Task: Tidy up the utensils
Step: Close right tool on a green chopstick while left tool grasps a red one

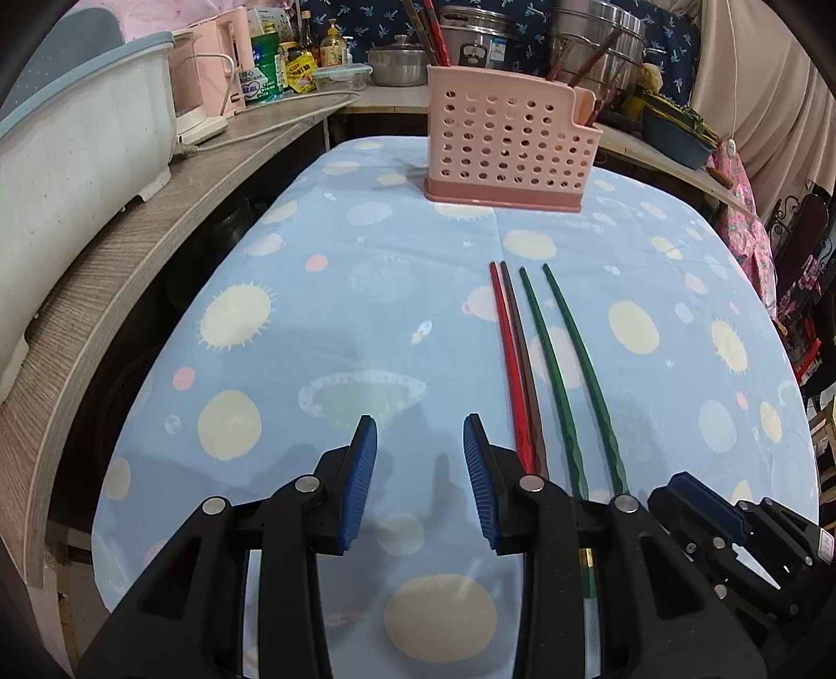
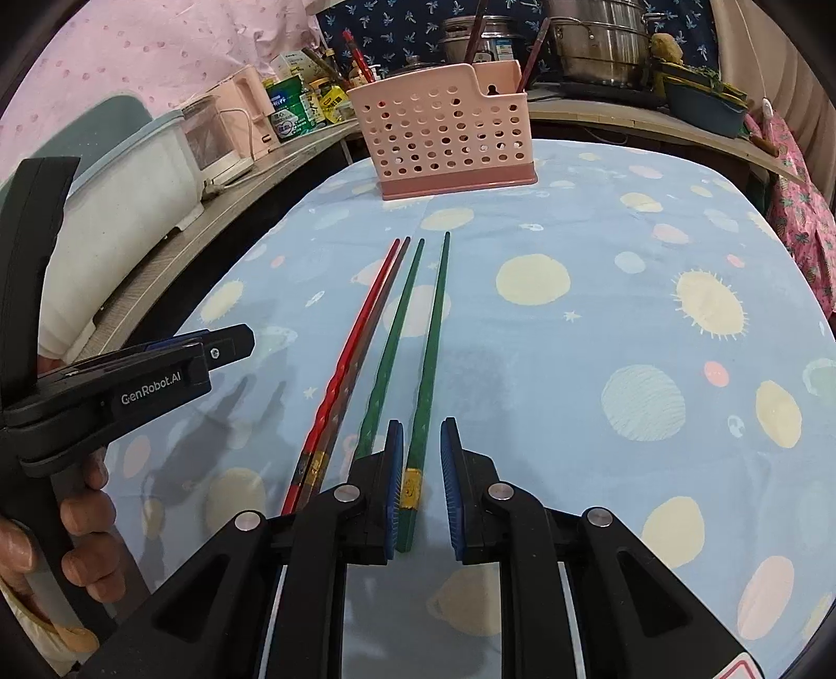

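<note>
Four chopsticks lie side by side on the blue planet-print tablecloth (image 1: 324, 324): a red chopstick (image 1: 504, 355), a brown chopstick (image 1: 522, 365) and two green chopsticks (image 1: 551, 365). A pink perforated utensil holder (image 1: 509, 151) stands at the table's far end with several chopsticks in it. My left gripper (image 1: 420, 418) is open and empty, low over the cloth, left of the red chopstick. My right gripper (image 2: 421, 423) hovers with its jaws narrowly apart astride the thick end of the right-hand green chopstick (image 2: 431, 334); the pads do not press on it. The holder (image 2: 444, 141) is straight ahead.
A wooden shelf (image 1: 157, 245) runs along the left with a white tub (image 1: 78, 156), a pink kettle and bottles. Steel pots (image 1: 595, 36) stand behind the holder. A hand (image 2: 83, 517) holds the left gripper (image 2: 230, 339) at the left of the right wrist view.
</note>
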The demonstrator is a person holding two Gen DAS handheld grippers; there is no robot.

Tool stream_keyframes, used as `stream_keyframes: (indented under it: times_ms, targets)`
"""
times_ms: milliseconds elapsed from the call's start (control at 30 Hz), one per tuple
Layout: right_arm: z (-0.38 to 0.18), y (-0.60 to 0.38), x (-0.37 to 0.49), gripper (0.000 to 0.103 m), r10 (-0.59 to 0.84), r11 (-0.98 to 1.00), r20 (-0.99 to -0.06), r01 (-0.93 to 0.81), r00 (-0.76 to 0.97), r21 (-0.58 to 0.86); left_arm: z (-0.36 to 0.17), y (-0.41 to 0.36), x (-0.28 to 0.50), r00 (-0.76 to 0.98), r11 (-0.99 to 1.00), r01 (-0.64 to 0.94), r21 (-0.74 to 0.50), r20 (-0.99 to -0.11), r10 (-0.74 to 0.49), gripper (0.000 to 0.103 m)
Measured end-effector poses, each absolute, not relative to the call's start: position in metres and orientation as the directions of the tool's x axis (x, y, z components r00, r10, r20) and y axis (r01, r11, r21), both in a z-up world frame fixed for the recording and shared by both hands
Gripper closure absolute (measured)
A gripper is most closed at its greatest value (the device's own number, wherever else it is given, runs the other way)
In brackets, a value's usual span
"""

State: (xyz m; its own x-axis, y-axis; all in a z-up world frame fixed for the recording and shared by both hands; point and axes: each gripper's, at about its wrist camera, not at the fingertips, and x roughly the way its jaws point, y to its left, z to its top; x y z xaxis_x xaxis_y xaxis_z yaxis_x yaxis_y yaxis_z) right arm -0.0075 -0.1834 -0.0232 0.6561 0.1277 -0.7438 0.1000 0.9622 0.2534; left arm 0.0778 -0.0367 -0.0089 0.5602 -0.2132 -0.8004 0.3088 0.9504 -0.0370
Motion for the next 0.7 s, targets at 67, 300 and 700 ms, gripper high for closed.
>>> stream_keyframes:
  times_ms: [67, 300, 700]
  targets:
    - [-0.027, -0.18, -0.01, 0.087, 0.133, 0.962, -0.749, 0.099, 0.649, 0.256, -0.013, -0.038, 0.074, 0.55, 0.947, 0.318, -0.035, -0.807, -0.215, 0.07]
    - [-0.036, -0.175, -0.015, 0.087, 0.141, 0.96, -0.762, 0.1, 0.632, 0.261, -0.022, -0.04, 0.062, 0.527, 0.939, 0.344, -0.035, -0.82, -0.223, 0.07]
    - [-0.044, -0.177, -0.016, 0.094, 0.113, 0.963, -0.776, 0.125, 0.621, 0.24, -0.031, -0.043, 0.05, 0.496, 0.928, 0.37, -0.048, -0.834, -0.241, 0.065]
